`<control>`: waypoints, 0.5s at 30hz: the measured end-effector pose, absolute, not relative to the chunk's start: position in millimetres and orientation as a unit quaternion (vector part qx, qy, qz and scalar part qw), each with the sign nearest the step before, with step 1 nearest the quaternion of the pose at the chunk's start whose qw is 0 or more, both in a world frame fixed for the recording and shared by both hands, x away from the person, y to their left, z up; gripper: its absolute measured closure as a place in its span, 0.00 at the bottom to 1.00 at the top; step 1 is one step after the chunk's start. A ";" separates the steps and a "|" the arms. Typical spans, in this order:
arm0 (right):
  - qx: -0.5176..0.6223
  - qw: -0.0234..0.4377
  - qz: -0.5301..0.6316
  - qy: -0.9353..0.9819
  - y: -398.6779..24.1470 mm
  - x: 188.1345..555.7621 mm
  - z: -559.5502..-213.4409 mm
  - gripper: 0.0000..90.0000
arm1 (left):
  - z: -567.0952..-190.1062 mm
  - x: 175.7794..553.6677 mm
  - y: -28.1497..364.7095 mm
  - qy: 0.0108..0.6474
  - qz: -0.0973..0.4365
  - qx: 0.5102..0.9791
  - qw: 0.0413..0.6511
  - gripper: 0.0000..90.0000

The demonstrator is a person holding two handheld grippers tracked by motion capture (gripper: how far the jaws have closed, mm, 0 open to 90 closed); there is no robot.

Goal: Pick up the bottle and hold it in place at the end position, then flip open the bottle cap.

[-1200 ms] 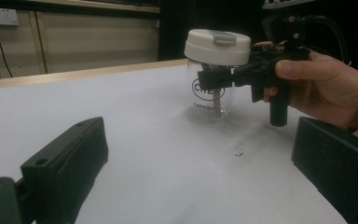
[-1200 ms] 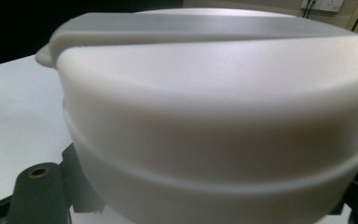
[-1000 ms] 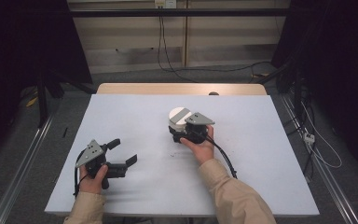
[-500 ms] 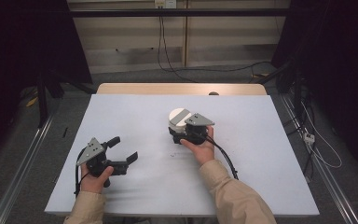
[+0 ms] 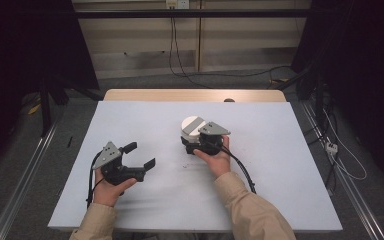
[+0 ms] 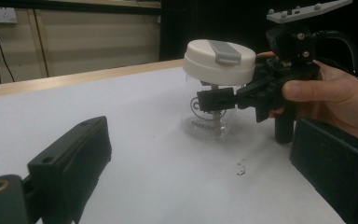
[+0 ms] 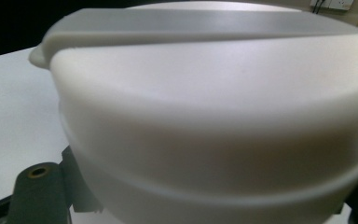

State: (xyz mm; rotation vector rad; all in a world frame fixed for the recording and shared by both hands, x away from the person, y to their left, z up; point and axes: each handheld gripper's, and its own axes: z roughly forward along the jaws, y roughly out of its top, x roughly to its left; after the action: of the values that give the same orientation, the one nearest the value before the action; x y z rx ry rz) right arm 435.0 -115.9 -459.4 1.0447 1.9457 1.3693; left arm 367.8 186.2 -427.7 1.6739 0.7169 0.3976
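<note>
While the left gripper gapes, the right gripper clamps the jar under its lid.

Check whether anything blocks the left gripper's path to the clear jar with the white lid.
Nothing visible does: bare white table lies between the open left gripper and the clear jar with the white lid, which the right gripper clamps.

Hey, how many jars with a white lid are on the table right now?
1. The clear jar with the white lid stands upright near the table's middle, with the right hand-held gripper closed on its body.
</note>
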 end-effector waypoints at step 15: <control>0.386 0.267 0.509 0.721 -116.2 435.3 -460.0 0.21 | -427.7 375.6 174.3 0.306 0.163 0.731 0.587 0.10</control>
State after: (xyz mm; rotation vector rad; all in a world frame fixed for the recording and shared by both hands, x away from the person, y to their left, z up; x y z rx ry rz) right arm 435.3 -116.2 -460.0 1.0430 1.9470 1.3728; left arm 375.6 174.3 -427.7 1.7034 0.7142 0.3806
